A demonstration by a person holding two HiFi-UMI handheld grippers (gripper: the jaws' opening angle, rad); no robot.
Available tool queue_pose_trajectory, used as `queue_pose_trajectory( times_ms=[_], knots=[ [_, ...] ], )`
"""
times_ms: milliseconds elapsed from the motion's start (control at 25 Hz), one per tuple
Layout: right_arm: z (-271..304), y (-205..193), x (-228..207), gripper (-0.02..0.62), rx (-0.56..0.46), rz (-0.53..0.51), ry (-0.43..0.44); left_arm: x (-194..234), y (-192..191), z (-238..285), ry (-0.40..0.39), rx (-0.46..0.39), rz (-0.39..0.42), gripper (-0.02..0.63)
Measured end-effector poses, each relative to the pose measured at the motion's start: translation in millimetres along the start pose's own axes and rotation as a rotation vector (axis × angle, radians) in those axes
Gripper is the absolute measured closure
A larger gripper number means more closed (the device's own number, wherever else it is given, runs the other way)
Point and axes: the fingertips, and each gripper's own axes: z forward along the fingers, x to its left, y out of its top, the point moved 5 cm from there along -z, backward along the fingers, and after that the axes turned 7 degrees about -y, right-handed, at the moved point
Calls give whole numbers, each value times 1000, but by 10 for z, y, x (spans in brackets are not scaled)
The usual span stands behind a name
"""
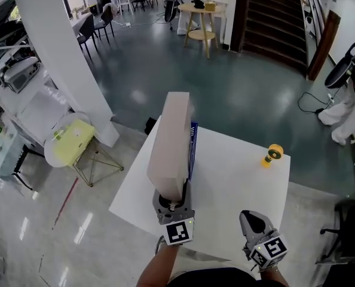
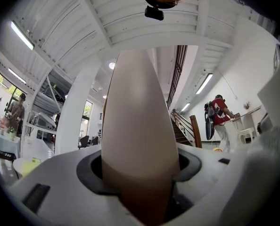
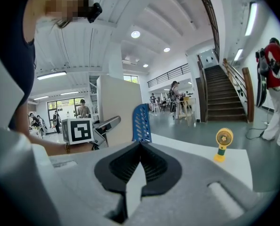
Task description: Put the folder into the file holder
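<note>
Head view shows the left claw [image 1: 170, 200] pinching the lower end of the beige folder [image 1: 170, 139]. The folder stands on end, long axis rising away from that claw, just left of the blue file holder [image 1: 193, 143] on the white bench [image 1: 237, 181] and not yet inside it. The right claw [image 1: 253, 222], pressed together and empty, sits well right of the file holder, so the left looks placed to slot it.
</note>
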Motion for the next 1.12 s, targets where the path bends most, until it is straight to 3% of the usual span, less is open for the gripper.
queue_pose_trajectory(
  times_ms=[600,760,1000,1120],
  knots=[
    [-22,-48,5,594,27,11,-13,1,13,-72,3,-64,-16,336],
    [-8,-60,-12,594,39,13,-18,0,-23,-41,-4,-44,19,336],
    [34,-51,4,594,48,14,-5,11,-31,-52,6,-50,-23,336],
    [16,-34,2,594,43,20,-14,-12,-19,-78,-18,-47,-1,336]
  ],
)
